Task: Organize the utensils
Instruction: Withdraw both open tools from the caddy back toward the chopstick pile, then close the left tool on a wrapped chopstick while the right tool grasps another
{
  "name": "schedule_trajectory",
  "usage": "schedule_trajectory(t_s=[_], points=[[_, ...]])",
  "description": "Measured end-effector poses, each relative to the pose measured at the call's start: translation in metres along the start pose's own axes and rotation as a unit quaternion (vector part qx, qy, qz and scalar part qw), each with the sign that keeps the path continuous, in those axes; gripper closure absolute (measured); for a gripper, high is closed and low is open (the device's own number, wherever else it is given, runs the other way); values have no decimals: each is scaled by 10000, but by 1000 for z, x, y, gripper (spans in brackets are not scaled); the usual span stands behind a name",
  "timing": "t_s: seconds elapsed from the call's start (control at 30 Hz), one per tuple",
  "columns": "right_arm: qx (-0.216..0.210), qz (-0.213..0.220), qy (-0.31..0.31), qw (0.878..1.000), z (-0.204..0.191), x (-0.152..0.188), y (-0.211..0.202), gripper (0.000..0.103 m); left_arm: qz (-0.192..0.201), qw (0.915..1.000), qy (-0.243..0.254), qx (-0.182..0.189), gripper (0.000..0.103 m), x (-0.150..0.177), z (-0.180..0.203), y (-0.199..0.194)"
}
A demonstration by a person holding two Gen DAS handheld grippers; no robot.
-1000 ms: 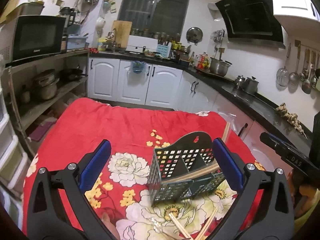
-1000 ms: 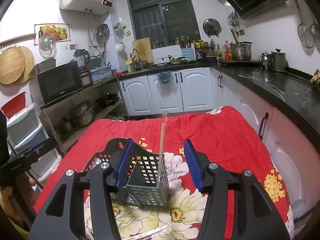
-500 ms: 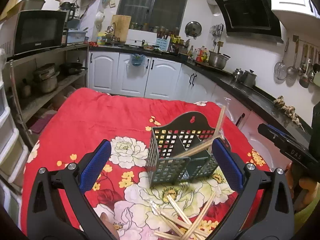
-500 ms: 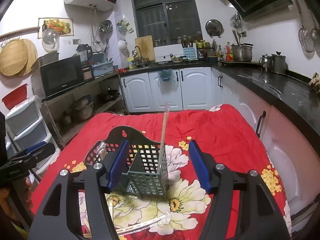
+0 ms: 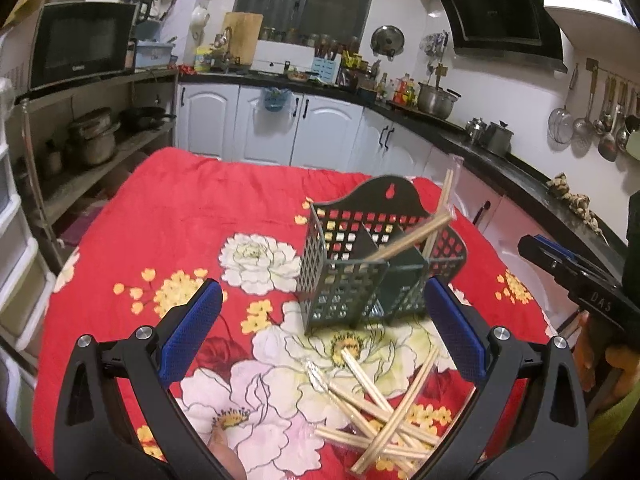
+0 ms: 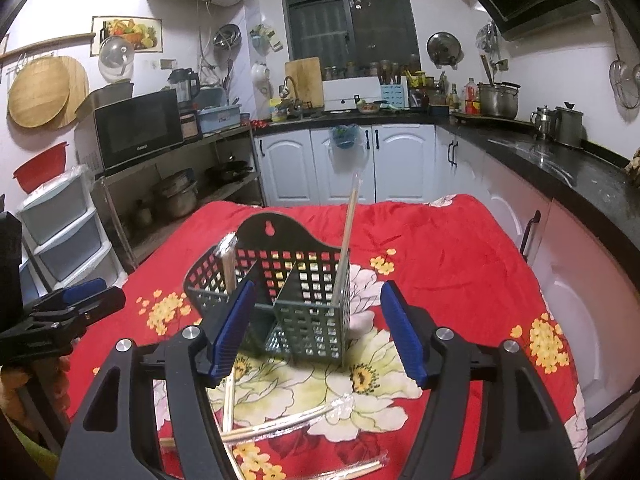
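Observation:
A dark green perforated caddy [image 5: 372,256] stands upright on the red floral cloth [image 5: 180,216]. Two chopsticks [image 5: 412,236] lean in it toward the right. Several wrapped chopsticks [image 5: 384,412] lie in a loose pile in front of it. My left gripper [image 5: 320,320] is open and empty, its tips just short of the caddy, above the pile. In the right wrist view one chopstick [image 6: 346,240] stands in the caddy [image 6: 288,292], and a wrapped one [image 6: 228,264] sits in its left compartment. My right gripper [image 6: 318,308] is open, its pads either side of the caddy's near corner without pressing it.
Wrapped chopsticks [image 6: 280,426] lie on the cloth below the right gripper. The left gripper [image 6: 68,304] shows at that view's left edge. A black counter [image 6: 560,160] runs along the right. A shelf rack with a microwave [image 5: 80,48] stands to the left.
Both grippers have drawn back from the caddy and sunk a little. More of the loose chopstick pile now shows in the left view. The right jaws have widened.

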State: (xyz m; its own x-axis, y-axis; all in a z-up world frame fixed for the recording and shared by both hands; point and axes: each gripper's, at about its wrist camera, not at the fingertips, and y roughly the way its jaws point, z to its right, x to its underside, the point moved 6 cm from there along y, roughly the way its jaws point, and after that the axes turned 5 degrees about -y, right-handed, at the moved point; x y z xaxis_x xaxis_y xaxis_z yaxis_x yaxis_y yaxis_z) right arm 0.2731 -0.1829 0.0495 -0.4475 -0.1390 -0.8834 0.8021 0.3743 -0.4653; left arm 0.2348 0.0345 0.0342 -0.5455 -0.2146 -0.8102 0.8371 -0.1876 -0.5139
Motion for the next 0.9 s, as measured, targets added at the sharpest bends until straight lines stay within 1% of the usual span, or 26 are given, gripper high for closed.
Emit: schedule_trajectory(t_s=[0.33,0.57,0.9], points=[[-51,-251,28,9997,-3,23,1,40,-368,9988,-246,197,10,21,-13,5],[-74,-452,38,9989,-1,42,1,40,-718,9960,-376,367,10,45,-20,12],[-82,-871,142,9961,6,77,0,40,-1021,9929,-480,386,20,68,-29,20]])
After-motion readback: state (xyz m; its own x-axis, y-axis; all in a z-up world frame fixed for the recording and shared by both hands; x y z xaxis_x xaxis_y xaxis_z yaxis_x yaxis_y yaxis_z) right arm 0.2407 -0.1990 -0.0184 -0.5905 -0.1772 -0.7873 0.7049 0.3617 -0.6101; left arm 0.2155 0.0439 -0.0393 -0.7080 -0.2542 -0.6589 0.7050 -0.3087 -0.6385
